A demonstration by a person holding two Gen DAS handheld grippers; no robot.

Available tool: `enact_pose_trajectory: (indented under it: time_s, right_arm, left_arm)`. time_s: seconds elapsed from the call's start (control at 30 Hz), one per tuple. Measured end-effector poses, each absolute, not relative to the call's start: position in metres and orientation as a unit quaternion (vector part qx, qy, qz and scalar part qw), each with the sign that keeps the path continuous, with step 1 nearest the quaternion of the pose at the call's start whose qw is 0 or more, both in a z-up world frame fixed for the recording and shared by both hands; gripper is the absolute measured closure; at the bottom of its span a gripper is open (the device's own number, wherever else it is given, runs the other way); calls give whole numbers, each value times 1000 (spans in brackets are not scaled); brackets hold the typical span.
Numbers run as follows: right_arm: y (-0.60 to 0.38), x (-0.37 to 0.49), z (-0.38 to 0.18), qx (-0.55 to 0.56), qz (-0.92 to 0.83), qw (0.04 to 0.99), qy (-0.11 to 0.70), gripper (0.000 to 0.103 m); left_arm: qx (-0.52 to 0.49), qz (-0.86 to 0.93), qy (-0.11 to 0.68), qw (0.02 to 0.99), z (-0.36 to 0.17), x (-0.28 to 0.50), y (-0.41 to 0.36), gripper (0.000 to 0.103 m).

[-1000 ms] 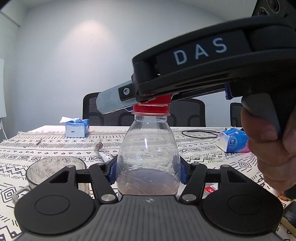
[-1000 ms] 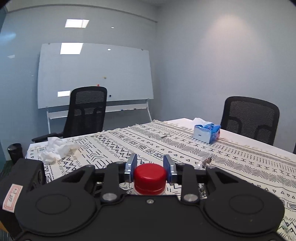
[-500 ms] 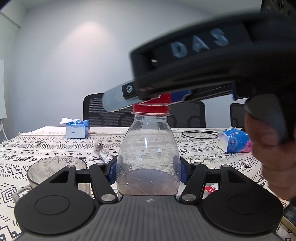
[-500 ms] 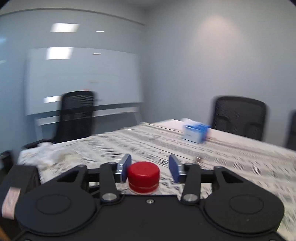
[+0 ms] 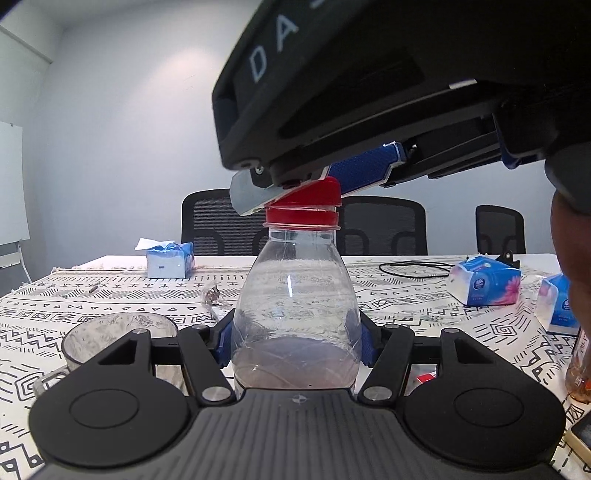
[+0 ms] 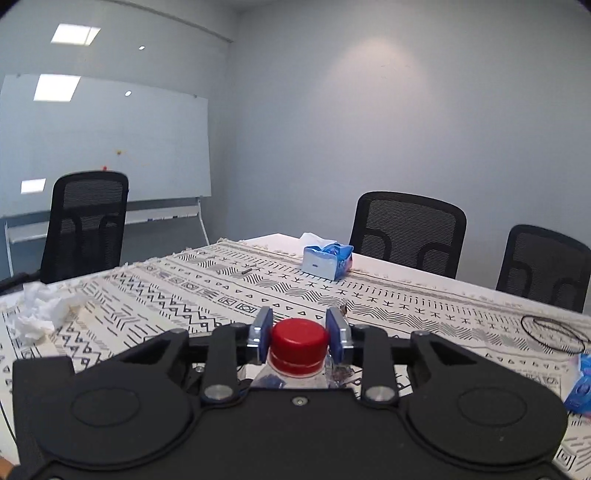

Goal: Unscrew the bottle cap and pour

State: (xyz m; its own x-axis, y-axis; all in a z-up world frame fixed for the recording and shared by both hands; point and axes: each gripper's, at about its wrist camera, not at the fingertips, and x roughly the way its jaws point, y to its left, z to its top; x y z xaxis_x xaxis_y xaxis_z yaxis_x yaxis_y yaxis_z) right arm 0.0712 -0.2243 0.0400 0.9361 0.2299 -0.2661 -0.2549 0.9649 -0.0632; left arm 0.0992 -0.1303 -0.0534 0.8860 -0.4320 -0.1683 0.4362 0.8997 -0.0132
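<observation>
You get even, cool, bright room light in both views. In the right wrist view, ceiling panels [image 6: 75,35] glare at 11 o'clock and reflect off the whiteboard [image 6: 107,144]. A soft bright patch sits on the wall [image 5: 147,92] at 11 o'clock in the left wrist view. Both frames are sharp, with no motion blur. Fisheye bends the edges and darkens the corners. The right gripper [image 5: 291,192] looms dark and underlit from 12 to 3 o'clock
</observation>
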Motion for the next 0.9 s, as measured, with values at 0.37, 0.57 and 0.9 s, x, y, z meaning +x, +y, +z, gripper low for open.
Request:
enact_pose_trajectory:
  time_s: [0.37, 0.57, 0.9]
  right_arm:
    - [-283, 112, 31, 1, 323, 940, 111, 71]
    - [-308, 128, 29, 24, 408, 907, 107, 69]
    - [-282, 91, 41, -76, 300, 945, 101, 64]
  left_arm:
    - [-5, -244, 94, 965, -52, 108, -122, 45]
    - [-7, -263, 95, 960, -53, 105, -121, 45]
    - [-1, -260, 90, 961, -54, 104, -124, 45]
